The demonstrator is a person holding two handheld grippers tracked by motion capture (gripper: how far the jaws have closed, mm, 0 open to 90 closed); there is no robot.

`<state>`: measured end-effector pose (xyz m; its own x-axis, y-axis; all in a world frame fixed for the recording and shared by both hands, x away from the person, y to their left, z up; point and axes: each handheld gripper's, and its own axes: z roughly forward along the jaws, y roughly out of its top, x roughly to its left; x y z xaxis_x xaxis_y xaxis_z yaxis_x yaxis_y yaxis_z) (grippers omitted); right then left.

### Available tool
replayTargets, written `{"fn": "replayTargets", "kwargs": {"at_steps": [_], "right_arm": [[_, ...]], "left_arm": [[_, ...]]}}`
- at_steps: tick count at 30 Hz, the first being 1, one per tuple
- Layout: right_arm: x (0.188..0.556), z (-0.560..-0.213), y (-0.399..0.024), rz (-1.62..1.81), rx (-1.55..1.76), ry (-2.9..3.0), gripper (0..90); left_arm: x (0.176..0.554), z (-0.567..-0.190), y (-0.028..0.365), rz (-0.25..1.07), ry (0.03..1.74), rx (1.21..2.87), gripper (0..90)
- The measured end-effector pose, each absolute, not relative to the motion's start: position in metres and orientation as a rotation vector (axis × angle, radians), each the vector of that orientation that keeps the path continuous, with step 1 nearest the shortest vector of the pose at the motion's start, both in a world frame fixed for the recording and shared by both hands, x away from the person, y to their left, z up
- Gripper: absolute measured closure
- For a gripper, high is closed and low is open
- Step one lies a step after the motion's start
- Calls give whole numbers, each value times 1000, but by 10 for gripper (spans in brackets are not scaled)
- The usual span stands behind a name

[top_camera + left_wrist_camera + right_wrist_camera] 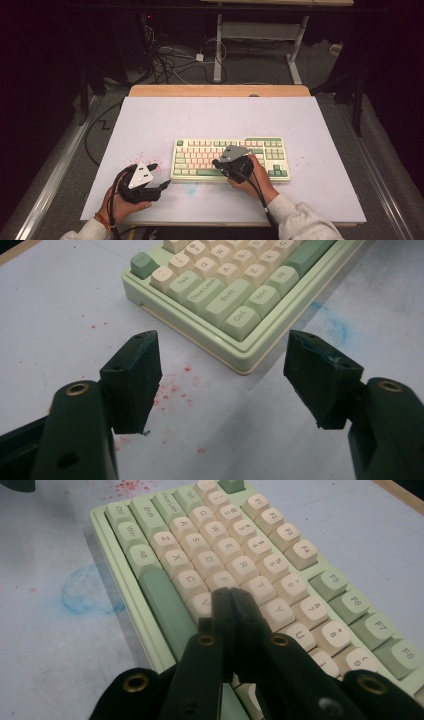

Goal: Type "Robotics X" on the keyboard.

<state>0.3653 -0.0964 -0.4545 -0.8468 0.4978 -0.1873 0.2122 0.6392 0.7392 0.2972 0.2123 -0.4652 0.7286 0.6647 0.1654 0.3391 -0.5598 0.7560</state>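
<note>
A: Right gripper [231, 597] jaws pressed together, nothing pinched, tips over the cream letter keys of the keyboard [165, 605], around the G and V. Touching a key or just above, cannot tell.

B: And the left gripper [222, 380]?

A: Jaws spread wide, nothing between them but bare white table [55, 295] flecked with red specks [172, 388]. Aimed at the keyboard's near left corner, by the Ctrl key, well short of it.

B: Keyboard placed where?

A: Flat on the table, right of centre, toward the near edge. Faint blue smudge [87, 596] just beside its near side.
</note>
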Motion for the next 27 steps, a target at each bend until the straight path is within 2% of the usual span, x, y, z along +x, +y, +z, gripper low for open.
{"fn": "replayTargets", "kwargs": {"at_steps": [5, 18, 27], "right_arm": [[367, -459, -93, 1039, 571, 2491, 900], [367, -461, -93, 1032, 564, 2491, 900], [367, -465, -92, 1013, 571, 2495, 900]], "left_arm": [[299, -464, 215, 564, 778, 2199, 409], [300, -462, 216, 525, 753, 2204, 579], [300, -458, 218, 507, 750, 2229, 826]]}}
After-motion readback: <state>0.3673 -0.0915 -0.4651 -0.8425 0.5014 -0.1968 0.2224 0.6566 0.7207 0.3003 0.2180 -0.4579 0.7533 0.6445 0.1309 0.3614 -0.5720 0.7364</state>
